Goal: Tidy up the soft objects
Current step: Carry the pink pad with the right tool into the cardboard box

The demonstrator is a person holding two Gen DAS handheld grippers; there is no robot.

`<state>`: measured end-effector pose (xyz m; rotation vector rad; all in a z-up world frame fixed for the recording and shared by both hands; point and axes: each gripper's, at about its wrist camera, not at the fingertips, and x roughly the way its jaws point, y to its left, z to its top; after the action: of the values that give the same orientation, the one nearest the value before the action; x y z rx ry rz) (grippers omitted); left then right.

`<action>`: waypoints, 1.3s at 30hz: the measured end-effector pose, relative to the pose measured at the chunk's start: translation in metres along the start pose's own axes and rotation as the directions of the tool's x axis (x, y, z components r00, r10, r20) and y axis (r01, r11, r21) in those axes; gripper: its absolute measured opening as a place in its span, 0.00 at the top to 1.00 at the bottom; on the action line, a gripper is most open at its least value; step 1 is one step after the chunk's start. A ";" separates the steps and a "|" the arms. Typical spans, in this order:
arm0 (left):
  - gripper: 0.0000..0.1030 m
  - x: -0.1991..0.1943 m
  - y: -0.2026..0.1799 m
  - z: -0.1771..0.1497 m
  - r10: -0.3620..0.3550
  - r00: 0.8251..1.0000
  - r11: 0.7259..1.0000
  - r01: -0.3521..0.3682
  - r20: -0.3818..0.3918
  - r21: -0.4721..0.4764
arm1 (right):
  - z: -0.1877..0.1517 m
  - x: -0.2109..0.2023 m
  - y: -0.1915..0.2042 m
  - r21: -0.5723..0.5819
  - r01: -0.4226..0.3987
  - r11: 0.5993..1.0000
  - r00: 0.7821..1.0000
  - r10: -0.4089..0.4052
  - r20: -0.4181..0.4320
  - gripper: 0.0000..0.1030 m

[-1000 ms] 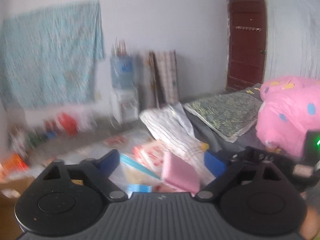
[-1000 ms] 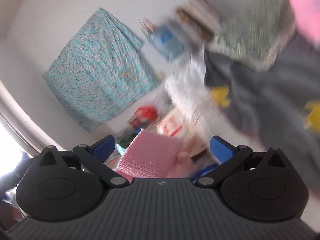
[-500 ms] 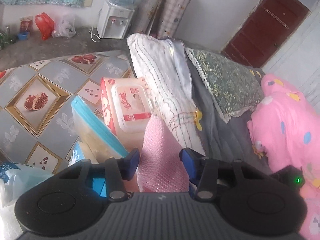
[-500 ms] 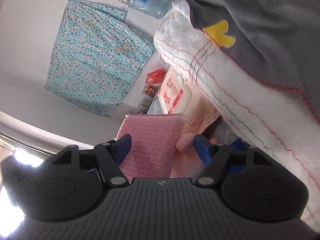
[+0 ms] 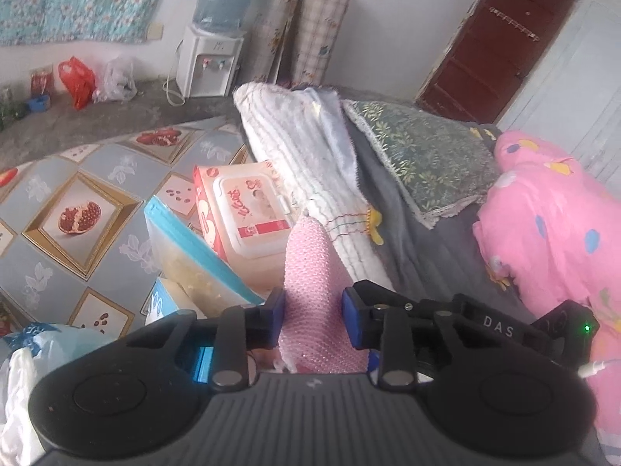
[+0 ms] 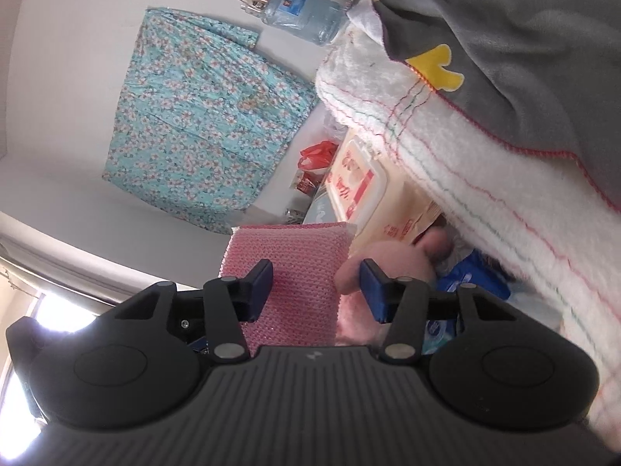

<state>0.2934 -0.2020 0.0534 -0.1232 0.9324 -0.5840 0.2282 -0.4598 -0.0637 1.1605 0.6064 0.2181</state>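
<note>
Left gripper (image 5: 313,312): jaws clamped on pink sponge (image 5: 316,272), held upright beside wipes pack (image 5: 248,209) and white towel (image 5: 306,163). Right gripper (image 6: 315,291): jaws apart, around the sponge (image 6: 299,268); contact unclear.

Since a second ago, your left gripper (image 5: 313,312) swung down from the wall view and closed from wide open onto the pink sponge (image 5: 316,291).
</note>
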 end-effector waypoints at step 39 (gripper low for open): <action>0.71 -0.209 0.069 -0.068 0.094 0.959 0.995 -0.085 0.267 -0.044 | -0.113 -0.011 0.176 -0.284 -0.232 0.931 0.949 0.153 -0.274 0.52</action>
<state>0.1741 -0.0245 0.1393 -0.1835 0.6792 -0.4548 0.1821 -0.3056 0.0695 0.8887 0.6488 0.6162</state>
